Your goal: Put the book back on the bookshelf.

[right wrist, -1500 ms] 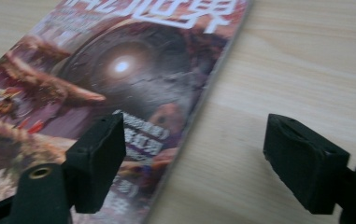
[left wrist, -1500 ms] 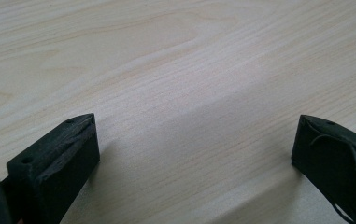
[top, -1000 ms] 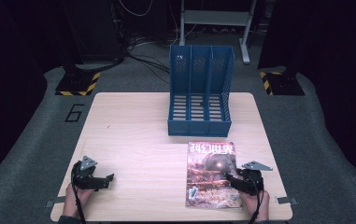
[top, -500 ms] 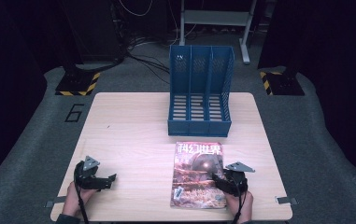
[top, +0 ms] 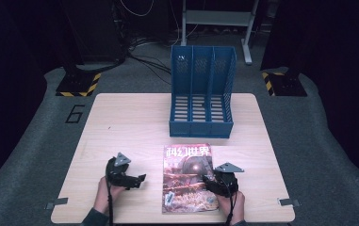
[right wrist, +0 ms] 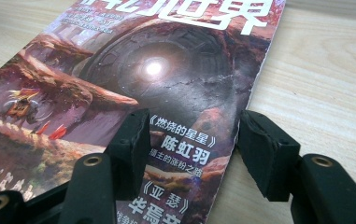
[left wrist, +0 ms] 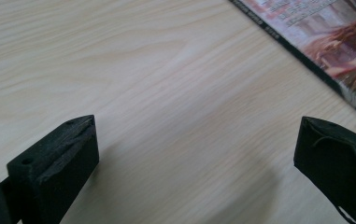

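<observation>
A magazine (top: 187, 179) with a dark red cover and white Chinese title lies flat on the wooden table (top: 130, 122), near its front edge. My right gripper (top: 207, 181) sits at the magazine's right side. In the right gripper view, this gripper (right wrist: 189, 135) stands open astride the magazine (right wrist: 157, 70)'s right edge, one jaw on the cover and the other against the edge over bare wood. My left gripper (top: 140, 181) rests left of the magazine. Here the left gripper (left wrist: 199, 154) is wide open over bare table, with the magazine's edge (left wrist: 325, 51) at the upper right.
A blue three-slot file rack (top: 201, 99) stands upright at the back centre of the table, just beyond the magazine's top edge. Bare wood lies to the left and right of it. Dark floor, cables and stands surround the table.
The right gripper has slid left along the table and the magazine has moved left with it, staying flat. The left gripper has hardly moved.
</observation>
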Demonstrator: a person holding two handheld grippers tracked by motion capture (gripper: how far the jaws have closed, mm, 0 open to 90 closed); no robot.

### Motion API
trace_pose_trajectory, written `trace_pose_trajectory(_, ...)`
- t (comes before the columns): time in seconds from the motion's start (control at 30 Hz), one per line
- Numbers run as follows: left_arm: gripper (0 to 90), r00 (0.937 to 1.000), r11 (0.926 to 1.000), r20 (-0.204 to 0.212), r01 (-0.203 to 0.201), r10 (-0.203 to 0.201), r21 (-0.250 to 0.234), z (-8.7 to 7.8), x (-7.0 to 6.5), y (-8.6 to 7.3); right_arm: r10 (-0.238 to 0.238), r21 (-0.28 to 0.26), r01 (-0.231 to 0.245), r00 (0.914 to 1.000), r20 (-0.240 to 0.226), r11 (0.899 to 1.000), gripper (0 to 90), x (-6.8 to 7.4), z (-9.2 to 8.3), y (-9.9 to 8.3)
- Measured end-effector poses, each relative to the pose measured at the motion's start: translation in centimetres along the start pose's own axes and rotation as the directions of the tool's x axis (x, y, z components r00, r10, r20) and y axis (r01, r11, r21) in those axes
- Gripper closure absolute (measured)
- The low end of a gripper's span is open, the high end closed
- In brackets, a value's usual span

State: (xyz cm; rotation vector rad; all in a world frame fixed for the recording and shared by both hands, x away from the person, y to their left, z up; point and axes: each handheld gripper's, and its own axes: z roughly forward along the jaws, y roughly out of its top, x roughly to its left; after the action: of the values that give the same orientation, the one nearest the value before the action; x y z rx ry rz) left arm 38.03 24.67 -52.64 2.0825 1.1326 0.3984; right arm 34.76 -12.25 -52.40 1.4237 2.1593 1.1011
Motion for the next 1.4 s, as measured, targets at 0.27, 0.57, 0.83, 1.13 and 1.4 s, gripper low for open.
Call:
trace_pose_trajectory(0.27, 0.1, 0.9998, 0.9998, -0.007, -0.021, 0.021, 0.0, 2.1, -1.8, 1.7, -0.097, 0.053, 0.102, 0.9921, -0.079, 0.993, 34.2, -1.0, 0.3, 0.8)
trace_pose_trajectory(0.57, 0.0, 0.9944, 0.9949, -0.039, -0.097, 0.098, 0.027, 3.2, -4.0, 2.4, -0.083, 0.197, 0.104, 0.99, -0.114, 0.975, 31.6, -2.3, 0.8, 3.2)
trace_pose_trajectory(0.83, 0.3, 0.9947, 0.9954, -0.04, -0.094, 0.094, 0.022, 3.3, -4.1, 2.4, -0.024, 0.281, 0.065, 0.9891, -0.146, 0.958, 35.3, -2.9, 1.6, 4.8)
trace_pose_trajectory(1.13, 0.4, 0.9948, 0.9955, -0.039, -0.093, 0.093, 0.019, 3.3, -4.1, 2.4, 0.026, 0.4, 0.016, 0.9947, -0.1, 0.916, 41.3, -2.5, 2.5, 6.6)
trace_pose_trajectory(1.4, 0.5, 0.9955, 0.9965, -0.045, -0.084, 0.084, 0.003, 3.4, -4.1, 2.3, 0.063, 0.4, -0.01, 0.9909, -0.119, 0.917, 39.1, -2.9, 2.7, 6.8)
